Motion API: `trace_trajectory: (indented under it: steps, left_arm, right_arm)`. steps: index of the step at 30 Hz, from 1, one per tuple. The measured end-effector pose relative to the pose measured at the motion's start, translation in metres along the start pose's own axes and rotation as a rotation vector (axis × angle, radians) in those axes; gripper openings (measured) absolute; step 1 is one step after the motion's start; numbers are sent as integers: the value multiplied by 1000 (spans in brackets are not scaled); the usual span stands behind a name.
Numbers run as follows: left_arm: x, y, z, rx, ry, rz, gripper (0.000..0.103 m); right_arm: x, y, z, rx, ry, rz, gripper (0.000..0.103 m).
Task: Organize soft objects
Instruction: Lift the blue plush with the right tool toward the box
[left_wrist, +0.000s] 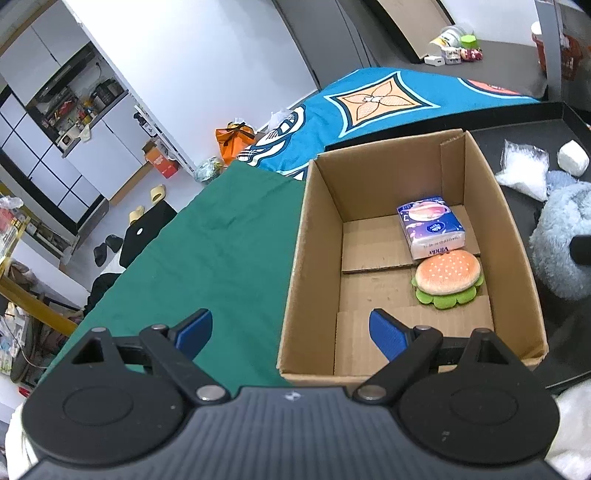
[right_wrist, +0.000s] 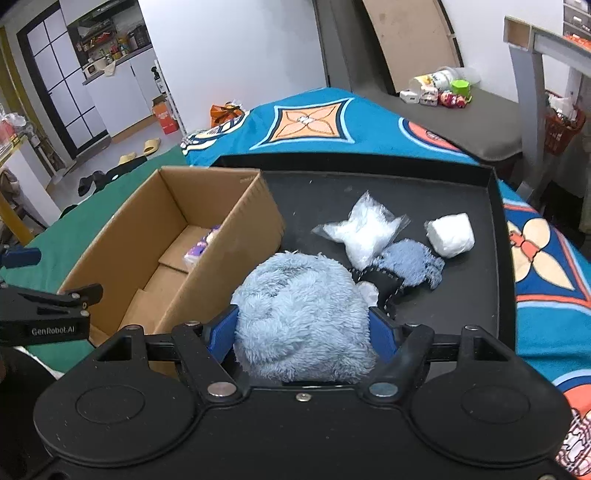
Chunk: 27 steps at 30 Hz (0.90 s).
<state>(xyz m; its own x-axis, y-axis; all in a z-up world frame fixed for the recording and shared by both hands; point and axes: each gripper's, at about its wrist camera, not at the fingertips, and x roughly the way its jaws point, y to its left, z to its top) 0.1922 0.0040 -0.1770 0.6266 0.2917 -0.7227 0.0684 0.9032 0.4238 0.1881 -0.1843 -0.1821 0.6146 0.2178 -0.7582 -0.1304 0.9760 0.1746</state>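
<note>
An open cardboard box (left_wrist: 321, 236) holds a tissue pack (left_wrist: 430, 227) and a plush hamburger (left_wrist: 447, 282). My left gripper (left_wrist: 290, 334) is open and empty, over the box's near left wall. My right gripper (right_wrist: 304, 328) is shut on a fluffy light-blue plush toy (right_wrist: 301, 317) above the black tray (right_wrist: 461, 295), right of the box (right_wrist: 229, 236). The plush also shows at the right edge of the left wrist view (left_wrist: 561, 243). On the tray lie a clear plastic bag (right_wrist: 364, 229), a white soft block (right_wrist: 450, 234) and a blue fuzzy cloth (right_wrist: 410, 262).
A green cloth (left_wrist: 221, 251) covers the table left of the box. A teal patterned blanket (right_wrist: 314, 122) lies behind the tray. My left gripper shows at the left edge of the right wrist view (right_wrist: 44, 306). Small items (right_wrist: 439, 90) sit on a far grey surface.
</note>
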Motion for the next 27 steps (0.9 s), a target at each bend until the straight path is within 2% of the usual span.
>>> trace_trajectory:
  steps: [12,22,25,27]
  left_arm:
    - [2,16,-1,-91,-10,-45,91]
    - [5,29,-5,-158,-13,-98,88]
    - [11,34,-5,-177,12,-130,82]
    - [17,36,-5,-190,39,-148,69]
  right_arm:
    - [-21,20,32,-56,-95,-30,71]
    - [-17,57,49,-135,-113,-7,72]
    - [-11,67,54,-156,-114,-1,72]
    - [-7,74,57,-166,-113,1,72]
